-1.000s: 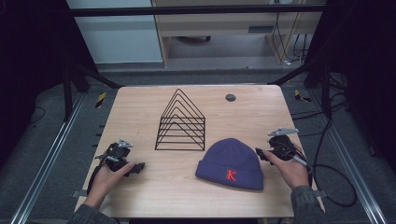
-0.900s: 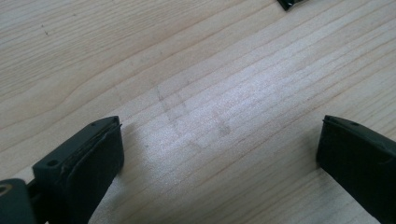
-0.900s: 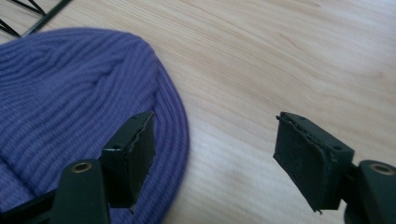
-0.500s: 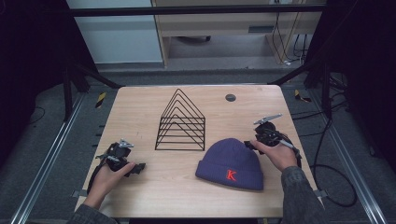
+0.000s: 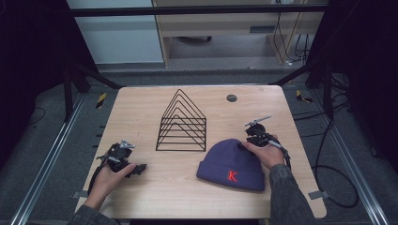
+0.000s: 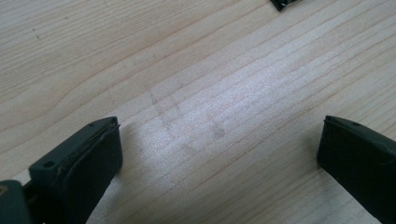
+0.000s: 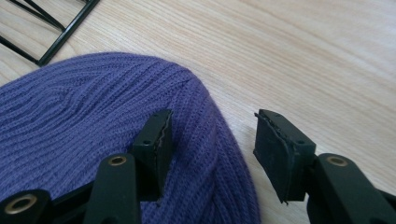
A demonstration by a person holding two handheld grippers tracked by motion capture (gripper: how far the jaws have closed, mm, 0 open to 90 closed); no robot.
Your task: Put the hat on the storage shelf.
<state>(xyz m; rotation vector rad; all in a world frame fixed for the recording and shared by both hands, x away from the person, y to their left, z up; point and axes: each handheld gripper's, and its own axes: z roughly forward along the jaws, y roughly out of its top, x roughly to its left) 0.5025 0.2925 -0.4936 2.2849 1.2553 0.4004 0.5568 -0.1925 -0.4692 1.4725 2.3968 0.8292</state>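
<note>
A purple knit beanie [image 5: 232,164] with a red K on its cuff lies flat on the wooden table [image 5: 141,108], front right. My right gripper [image 5: 244,143] is at its upper right edge. In the right gripper view the beanie [image 7: 93,121] has its rounded edge between the jaws of that gripper [image 7: 212,121]. One pad lies over the knit and the other stands off over bare wood. These jaws have just been closing and a gap remains. My left gripper [image 5: 137,168] rests front left, and in its own view [image 6: 219,126] it stands wide open over bare wood.
A black wire rack [image 5: 182,123] of nested triangles stands mid-table, just left of the beanie; its corner [image 7: 46,28] is in the right gripper view. A small dark disc [image 5: 232,98] lies near the far edge. Cables trail off the right side.
My right hand has moved left from the table's right edge to the beanie's upper right rim. The left hand has stayed put.
</note>
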